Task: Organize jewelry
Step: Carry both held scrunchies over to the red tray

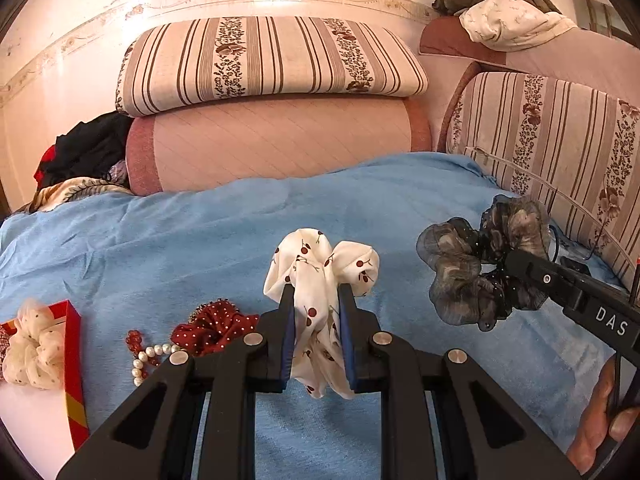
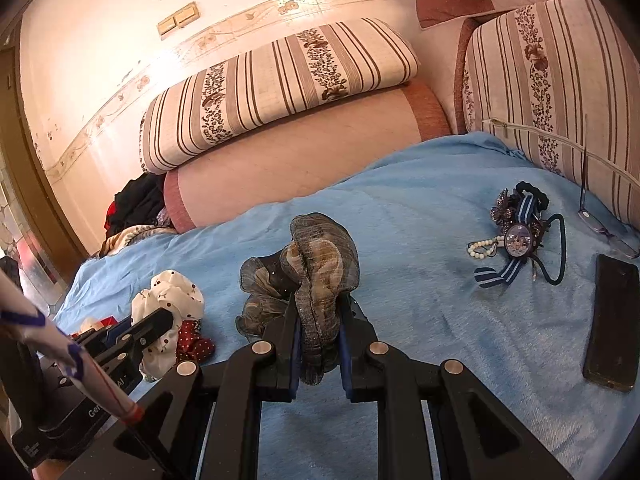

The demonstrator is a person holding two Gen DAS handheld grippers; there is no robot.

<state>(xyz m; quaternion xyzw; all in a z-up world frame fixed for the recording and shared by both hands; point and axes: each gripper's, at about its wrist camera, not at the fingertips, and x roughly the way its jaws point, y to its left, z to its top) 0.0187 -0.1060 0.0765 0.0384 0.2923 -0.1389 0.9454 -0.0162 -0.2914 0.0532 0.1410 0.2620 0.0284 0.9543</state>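
Note:
My left gripper (image 1: 316,296) is shut on a white cherry-print scrunchie (image 1: 320,268) and holds it above the blue blanket (image 1: 200,232). My right gripper (image 2: 319,304) is shut on a grey sheer scrunchie (image 2: 316,256), also lifted; it also shows in the left wrist view (image 1: 480,264). A red dotted scrunchie (image 1: 212,322) and a pearl-and-red-bead bracelet (image 1: 148,354) lie on the blanket at lower left. A cream scrunchie (image 1: 32,350) sits in a red box (image 1: 74,344). A pile of dark hair ties, a ribbon badge and white beads (image 2: 520,232) lies to the right.
A black phone (image 2: 614,320) and glasses (image 2: 604,224) lie on the blanket at far right. Striped cushions (image 1: 272,60) and a pink bolster (image 1: 280,140) line the back. Clothes (image 1: 84,148) are heaped at back left.

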